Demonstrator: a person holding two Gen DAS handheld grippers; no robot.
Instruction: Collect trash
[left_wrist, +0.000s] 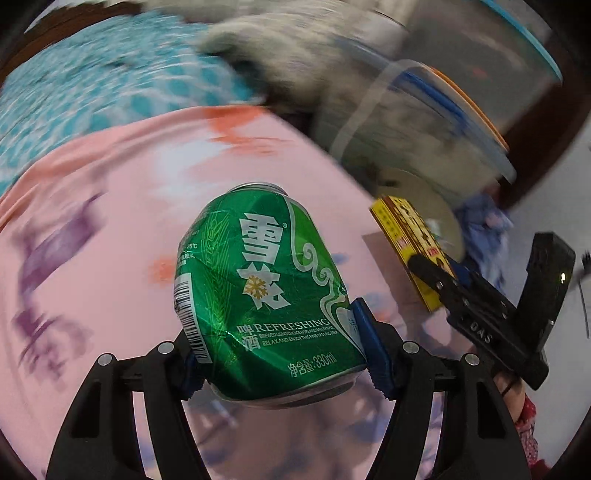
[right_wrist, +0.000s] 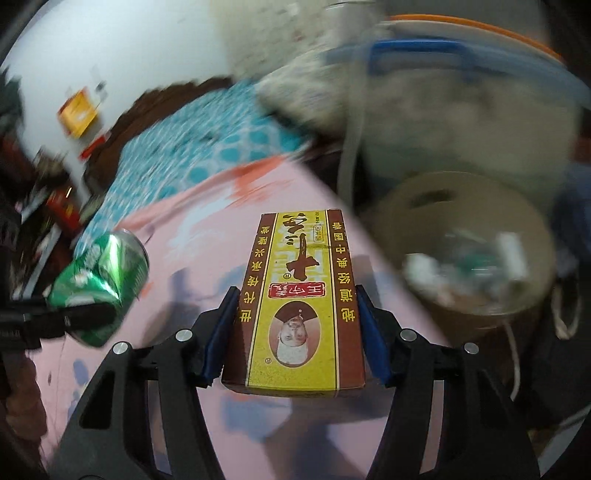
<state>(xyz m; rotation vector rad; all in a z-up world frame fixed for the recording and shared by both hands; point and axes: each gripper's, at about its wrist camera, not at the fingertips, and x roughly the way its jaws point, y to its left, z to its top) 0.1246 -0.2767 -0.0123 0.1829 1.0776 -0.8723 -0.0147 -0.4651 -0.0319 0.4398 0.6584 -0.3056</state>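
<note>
Spreading under both grippers is the pink printed bedsheet (right_wrist: 314, 177), with a teal patterned blanket (right_wrist: 207, 147) beyond it; both look like the surface the trash came off, so the loads hang clear above it; past the bed's edge stands a round tan waste bin (right_wrist: 461, 295) already holding pale scraps, probably the place both items are bound for, which would explain why the grippers point that way. Clamped in the right gripper (right_wrist: 295, 332) is a yellow and brown cardboard box (right_wrist: 303, 295), gripped across its narrow width low on its length so most of it juts forward; the blue pads (right_wrist: 371, 332) press its long sides. Pinched in the left gripper (left_wrist: 275, 350) is a dented green beer can (left_wrist: 266, 291), held near its base with the top pointing away; the crumpled wall gives the pads purchase.
</note>
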